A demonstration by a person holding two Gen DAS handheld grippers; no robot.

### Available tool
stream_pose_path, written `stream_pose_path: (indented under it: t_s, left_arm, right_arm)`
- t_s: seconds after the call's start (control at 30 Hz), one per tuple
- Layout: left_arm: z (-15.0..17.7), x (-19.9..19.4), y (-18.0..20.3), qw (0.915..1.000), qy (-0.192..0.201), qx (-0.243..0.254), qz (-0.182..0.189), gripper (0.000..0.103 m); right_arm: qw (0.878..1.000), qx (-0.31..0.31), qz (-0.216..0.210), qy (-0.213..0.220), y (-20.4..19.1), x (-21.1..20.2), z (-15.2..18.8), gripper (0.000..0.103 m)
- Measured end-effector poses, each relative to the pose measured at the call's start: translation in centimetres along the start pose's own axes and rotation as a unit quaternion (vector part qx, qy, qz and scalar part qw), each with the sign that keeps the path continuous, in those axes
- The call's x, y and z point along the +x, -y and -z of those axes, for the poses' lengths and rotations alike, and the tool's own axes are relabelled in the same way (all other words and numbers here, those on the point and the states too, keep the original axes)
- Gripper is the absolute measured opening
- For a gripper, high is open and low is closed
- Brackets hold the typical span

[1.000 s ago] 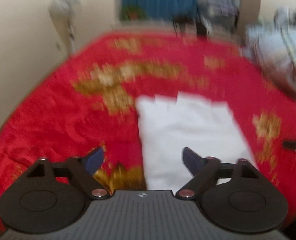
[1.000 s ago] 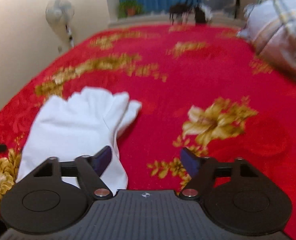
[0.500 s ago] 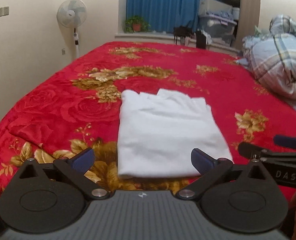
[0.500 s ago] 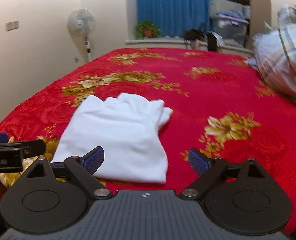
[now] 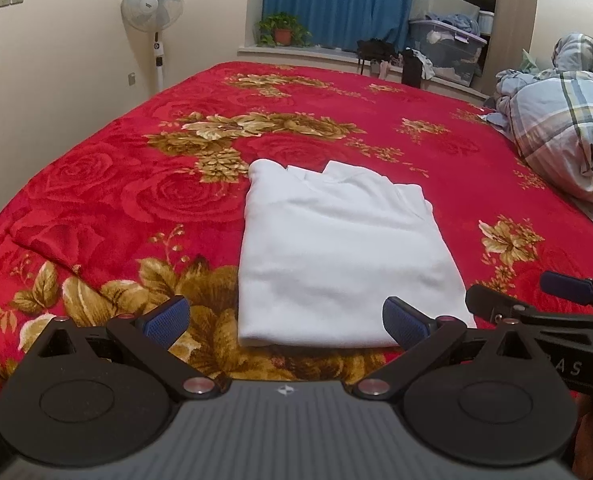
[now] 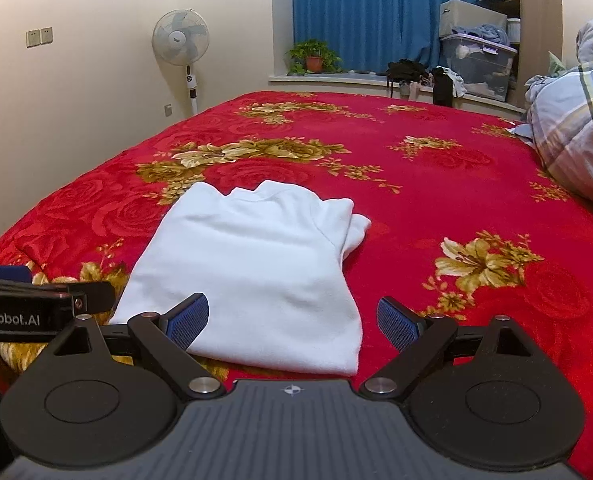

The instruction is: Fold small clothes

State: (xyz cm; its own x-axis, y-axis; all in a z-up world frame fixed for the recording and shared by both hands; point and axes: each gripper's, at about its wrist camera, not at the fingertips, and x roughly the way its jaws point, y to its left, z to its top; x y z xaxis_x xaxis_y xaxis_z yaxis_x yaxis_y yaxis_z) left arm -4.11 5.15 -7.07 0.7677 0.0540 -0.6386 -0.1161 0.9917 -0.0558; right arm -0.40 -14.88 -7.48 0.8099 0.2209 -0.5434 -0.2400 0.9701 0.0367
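Lying folded on the red flowered bedspread (image 5: pixel 96 208), the white cotton garment (image 5: pixel 336 256) has free room around; both claws, the left gripper (image 5: pixel 284 320) and the right gripper (image 6: pixel 292 320), gape wide and empty near its front edge.

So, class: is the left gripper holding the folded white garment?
No: the left gripper is open above the folded white garment, touching nothing.

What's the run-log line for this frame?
phase: fold looks done | garment: white garment folded flat on red bedspread | left gripper: open, empty | right gripper: open, empty
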Motion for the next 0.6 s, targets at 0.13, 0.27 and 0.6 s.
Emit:
stream_pose_path:
  t_s: [0.13, 0.27, 0.6]
  left_arm:
    - [0.04, 0.01, -0.06, 1.0000, 0.000, 0.000, 0.002, 0.102]
    - [0.16, -0.07, -0.02, 1.0000, 0.002, 0.002, 0.004, 0.102]
    - [0.27, -0.13, 0.31, 1.0000, 0.001, 0.003, 0.008, 0.102]
  right_arm:
    - [1.000, 0.004, 0.000, 0.000, -0.01, 0.04, -0.05, 0.092]
    - [1.000, 0.004, 0.000, -0.001, -0.09, -0.03, 0.00, 0.092]
    - [1.000, 0.006, 0.004, -0.001, 0.07, -0.06, 0.05, 0.092]
